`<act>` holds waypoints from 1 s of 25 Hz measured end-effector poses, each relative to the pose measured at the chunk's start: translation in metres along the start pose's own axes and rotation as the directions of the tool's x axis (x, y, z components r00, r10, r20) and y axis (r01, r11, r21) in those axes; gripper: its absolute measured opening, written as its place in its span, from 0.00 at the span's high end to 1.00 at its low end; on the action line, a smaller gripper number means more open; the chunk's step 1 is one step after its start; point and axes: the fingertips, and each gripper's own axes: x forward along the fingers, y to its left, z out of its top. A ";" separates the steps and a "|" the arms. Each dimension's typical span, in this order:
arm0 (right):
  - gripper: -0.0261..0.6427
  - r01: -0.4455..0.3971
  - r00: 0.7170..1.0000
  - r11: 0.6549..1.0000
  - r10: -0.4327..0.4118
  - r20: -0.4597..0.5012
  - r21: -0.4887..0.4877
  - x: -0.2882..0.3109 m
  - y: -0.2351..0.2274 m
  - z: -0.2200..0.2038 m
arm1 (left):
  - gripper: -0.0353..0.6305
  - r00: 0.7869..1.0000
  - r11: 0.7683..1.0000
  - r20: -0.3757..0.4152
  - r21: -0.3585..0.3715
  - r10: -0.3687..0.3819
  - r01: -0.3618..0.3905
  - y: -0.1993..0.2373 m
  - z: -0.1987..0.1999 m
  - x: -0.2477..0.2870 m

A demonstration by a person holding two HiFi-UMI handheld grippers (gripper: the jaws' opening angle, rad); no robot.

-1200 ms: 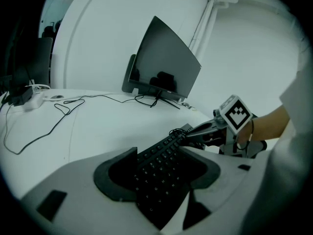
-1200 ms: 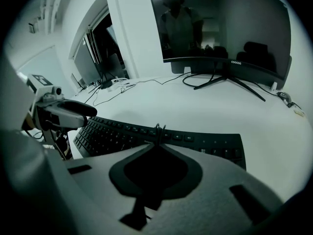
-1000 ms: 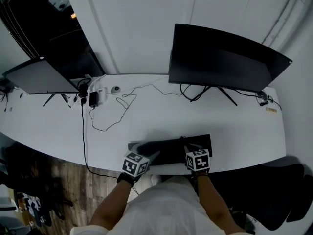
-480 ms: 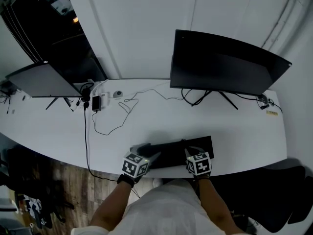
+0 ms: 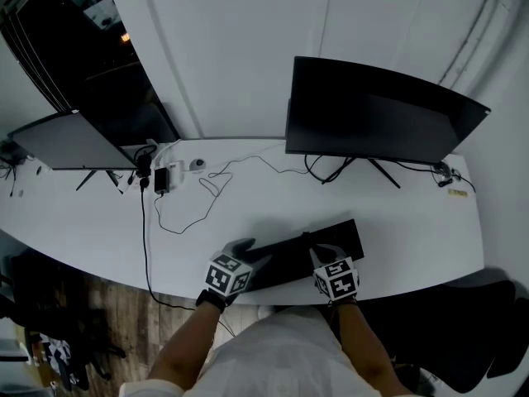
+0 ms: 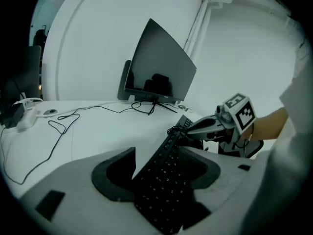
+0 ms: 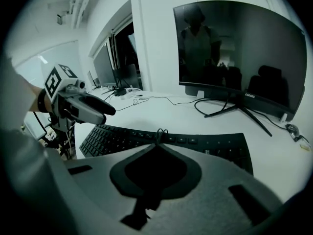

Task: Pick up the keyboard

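Note:
The black keyboard (image 5: 307, 249) hangs just above the white desk (image 5: 91, 217) near its front edge, held at both ends. My left gripper (image 5: 246, 255) is shut on its left end; in the left gripper view the keyboard (image 6: 165, 180) runs between the jaws, tilted, toward the other gripper. My right gripper (image 5: 316, 253) is shut on the keyboard's near edge; in the right gripper view the keyboard (image 7: 205, 143) spreads across the frame behind the closed tips of the right gripper (image 7: 159, 135). The left gripper (image 7: 85, 110) shows there at the keyboard's far end.
A large curved monitor (image 5: 372, 110) stands at the back right, a smaller screen (image 5: 66, 139) at the back left. Loose cables (image 5: 192, 195) and a power adapter (image 5: 159, 176) lie on the desk's middle left. A dark chair (image 5: 475, 325) sits off the right edge.
Both grippers have risen with the keyboard, which has come up off the desk. It now lies at a slant, its right end further from me.

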 end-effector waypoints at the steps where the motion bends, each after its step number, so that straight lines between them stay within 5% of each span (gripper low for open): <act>1: 0.94 0.000 1.000 1.000 0.001 0.007 -0.023 -0.002 -0.001 0.005 | 0.57 1.000 1.000 0.001 -0.001 -0.004 0.004 0.000 0.001 0.000; 12: 0.94 -0.059 0.994 0.955 0.082 0.066 -0.290 -0.014 0.012 0.053 | 0.56 0.997 0.995 0.009 -0.051 -0.081 0.082 0.001 0.006 0.001; 25: 0.94 -0.146 0.973 0.879 0.211 0.095 -0.453 -0.021 0.043 0.092 | 0.56 0.979 0.979 -0.050 -0.047 -0.199 0.196 -0.011 0.005 0.011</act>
